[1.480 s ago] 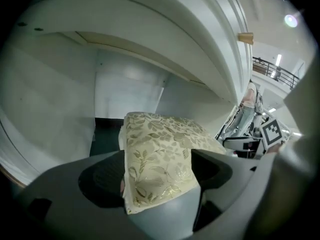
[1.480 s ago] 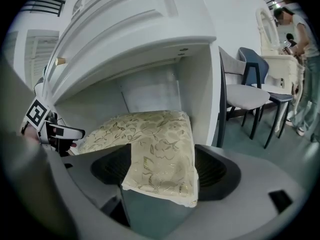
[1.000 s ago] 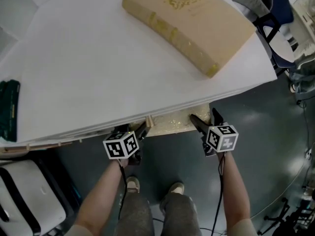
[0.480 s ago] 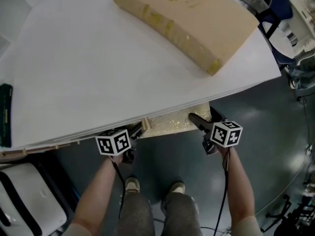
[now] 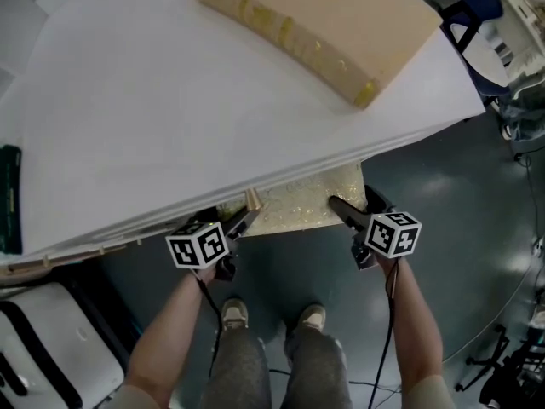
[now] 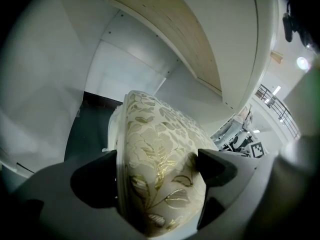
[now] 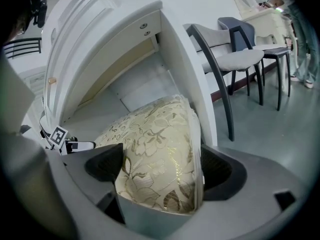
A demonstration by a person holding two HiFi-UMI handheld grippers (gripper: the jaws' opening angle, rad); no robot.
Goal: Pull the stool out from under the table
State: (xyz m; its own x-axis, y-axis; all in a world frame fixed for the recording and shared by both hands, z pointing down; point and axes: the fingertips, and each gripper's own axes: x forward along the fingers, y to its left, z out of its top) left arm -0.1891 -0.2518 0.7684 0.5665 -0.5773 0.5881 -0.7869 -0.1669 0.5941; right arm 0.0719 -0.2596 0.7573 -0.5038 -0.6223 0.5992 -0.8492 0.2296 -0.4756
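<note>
The stool's cream seat with a gold leaf pattern (image 5: 298,203) sticks out a little from under the white table (image 5: 170,100). My left gripper (image 5: 237,222) is at its left front corner and my right gripper (image 5: 356,203) at its right front corner. In the left gripper view the cushion (image 6: 150,129) fills the gap of the left gripper (image 6: 159,166). The right gripper view shows the cushion (image 7: 155,129) inside the right gripper (image 7: 161,166) the same way. Both pairs of jaws have just been opening and stand wide, and I see no squeeze on the cushion.
A large tan book (image 5: 324,24) lies on the table's far right. A dark green thing (image 5: 8,194) sits at its left edge. A white case (image 5: 51,348) stands on the floor at the lower left. The person's feet (image 5: 234,313) are just behind the stool. Grey chairs (image 7: 235,59) stand to the right.
A little more of the seat shows beyond the table's edge than a second ago. Both grippers have stayed at its front corners, the left one shifted slightly left.
</note>
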